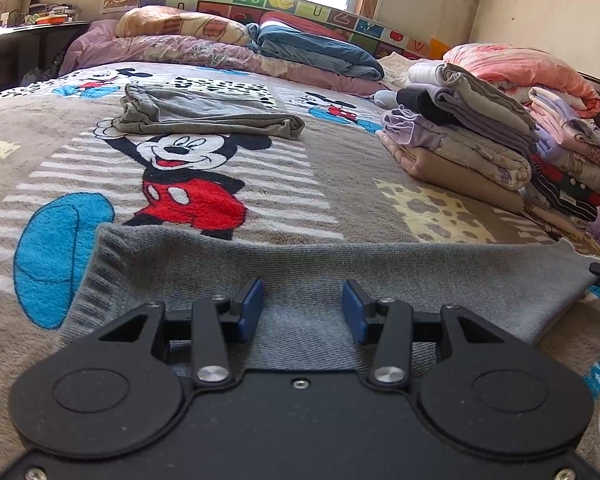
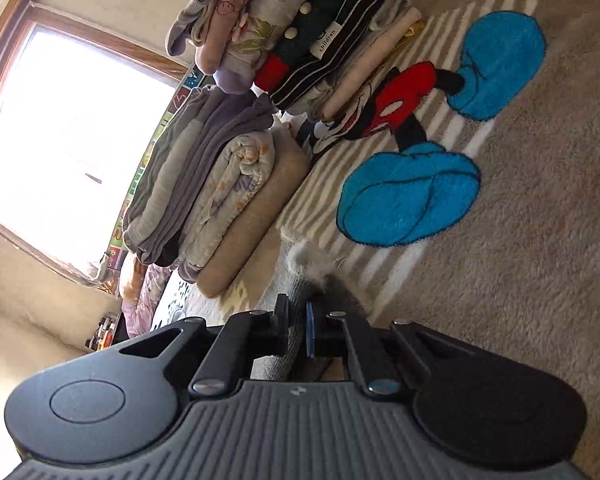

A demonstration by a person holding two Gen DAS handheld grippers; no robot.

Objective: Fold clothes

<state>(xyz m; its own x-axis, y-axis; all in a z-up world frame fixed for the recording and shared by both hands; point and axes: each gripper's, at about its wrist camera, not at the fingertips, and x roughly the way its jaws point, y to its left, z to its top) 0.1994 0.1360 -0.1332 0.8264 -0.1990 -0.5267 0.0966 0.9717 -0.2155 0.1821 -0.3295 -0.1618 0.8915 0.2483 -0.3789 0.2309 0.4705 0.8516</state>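
Left gripper (image 1: 302, 310): jaws wide apart, empty, hovering over grey knit sweater (image 1: 320, 264) spread directly beneath. Right gripper (image 2: 296, 330): nearly closed, pinching sweater edge. Likely mid-fold; next, grip and carry edge across. Beyond: folded stacks (image 1: 480, 148).

Open blanket (image 1: 332, 184); clothes stacks (image 1: 480, 148) rightward.

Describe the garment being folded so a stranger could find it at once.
Start from the Mickey Mouse blanket covering the bed. At its near edge lies a grey knit sweater, ribbed along its left side, under the open left gripper. Unlike the stacked clothes, it lies flat.
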